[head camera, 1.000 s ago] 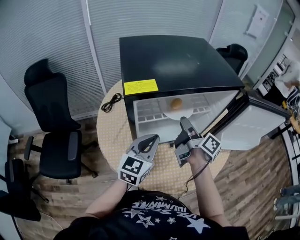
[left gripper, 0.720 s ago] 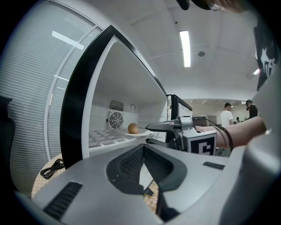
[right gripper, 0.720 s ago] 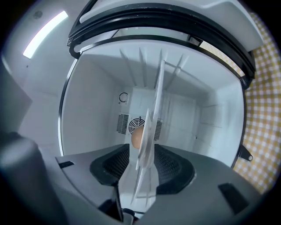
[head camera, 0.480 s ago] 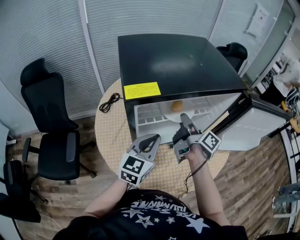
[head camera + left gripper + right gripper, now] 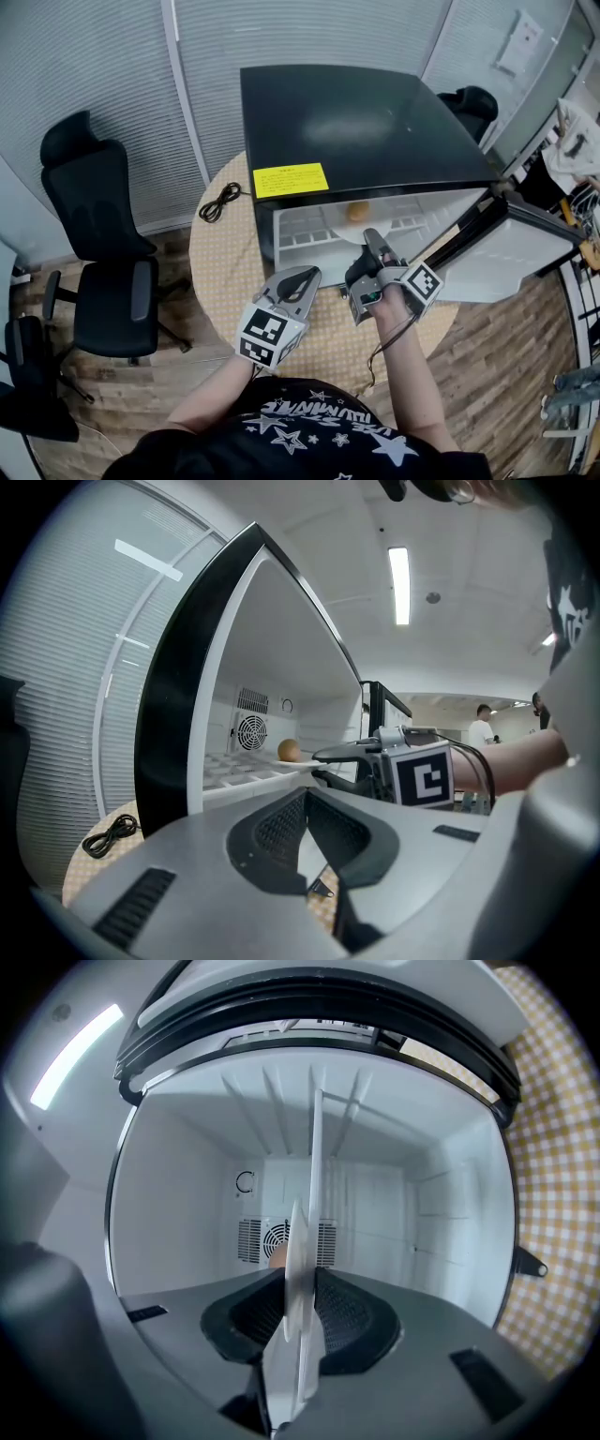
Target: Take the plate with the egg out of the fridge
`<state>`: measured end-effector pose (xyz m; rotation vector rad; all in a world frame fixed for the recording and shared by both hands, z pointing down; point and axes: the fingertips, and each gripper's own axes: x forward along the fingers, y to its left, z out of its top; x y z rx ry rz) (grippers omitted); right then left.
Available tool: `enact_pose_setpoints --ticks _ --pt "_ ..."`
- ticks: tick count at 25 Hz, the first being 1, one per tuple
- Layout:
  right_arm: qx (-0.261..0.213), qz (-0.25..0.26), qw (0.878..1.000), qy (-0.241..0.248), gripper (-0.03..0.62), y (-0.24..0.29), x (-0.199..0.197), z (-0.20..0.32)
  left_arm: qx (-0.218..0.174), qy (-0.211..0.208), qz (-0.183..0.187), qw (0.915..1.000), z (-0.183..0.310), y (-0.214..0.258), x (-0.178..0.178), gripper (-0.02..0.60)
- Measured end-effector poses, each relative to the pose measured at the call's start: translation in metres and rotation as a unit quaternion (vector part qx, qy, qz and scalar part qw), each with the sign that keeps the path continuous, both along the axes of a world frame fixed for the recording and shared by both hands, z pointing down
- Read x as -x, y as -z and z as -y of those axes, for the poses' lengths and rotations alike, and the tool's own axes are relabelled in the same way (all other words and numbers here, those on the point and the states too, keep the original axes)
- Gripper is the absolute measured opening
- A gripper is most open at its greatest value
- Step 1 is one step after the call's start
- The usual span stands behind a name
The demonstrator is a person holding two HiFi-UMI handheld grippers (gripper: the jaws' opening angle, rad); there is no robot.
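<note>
I am looking down on a black-topped fridge point(image 5: 366, 117) that is sitting on a round counter point(image 5: 220, 267) under a yellow checked cloth. Its door point(image 5: 511, 248) is hanging wide open to the right, so the white inside is facing me. A black office chair point(image 5: 103, 244) is standing on the wooden floor well off to the left. A yellow label point(image 5: 291, 178) is showing on the front edge of the fridge's top, and a coiled black cable point(image 5: 221, 201) is lying on the cloth just beside the fridge's left wall. The open door is flanking my right hand, and the overhanging top is shading the shelf point(image 5: 305, 228). The plate point(image 5: 314, 1176) is resting on that shelf inside the fridge, with the egg point(image 5: 357, 212) sitting on it toward the back. My right tongs point(image 5: 373, 239) are reaching in over the front of the shelf; their jaws have just been closing and are now pinching the plate's near rim, which is running edge-on between the pads. My left tongs point(image 5: 298, 278) are hovering outside over the counter, pressed together on nothing, apart from the plate.
</note>
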<state>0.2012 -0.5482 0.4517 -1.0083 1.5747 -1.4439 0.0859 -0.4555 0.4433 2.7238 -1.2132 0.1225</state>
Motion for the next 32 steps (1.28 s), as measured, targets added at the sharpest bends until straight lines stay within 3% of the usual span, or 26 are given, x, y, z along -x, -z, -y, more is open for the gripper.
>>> enact_pose_setpoints --ticks 13,23,25,32 --pt "0.037 0.028 0.999 -0.027 0.086 -0.0014 -0.0019 -0.0033 -0.004 0.006 0.001 1.0000 0.0002 0.0033 0.0017 0.008" --pt "0.017 -0.001 1.000 -0.008 0.084 0.0075 0.0018 -0.0059 0.001 0.003 0.002 1.0000 0.0025 -0.0016 0.0003 0.008" --pt "0.026 -0.010 1.000 -0.003 0.059 0.0055 0.0031 -0.0051 0.001 0.000 0.005 1.0000 0.0018 -0.0014 -0.0007 0.008" --pt "0.038 0.013 0.999 -0.011 0.046 0.0050 0.0031 -0.0081 0.002 0.000 0.007 1.0000 0.0010 -0.0020 -0.0005 0.008"
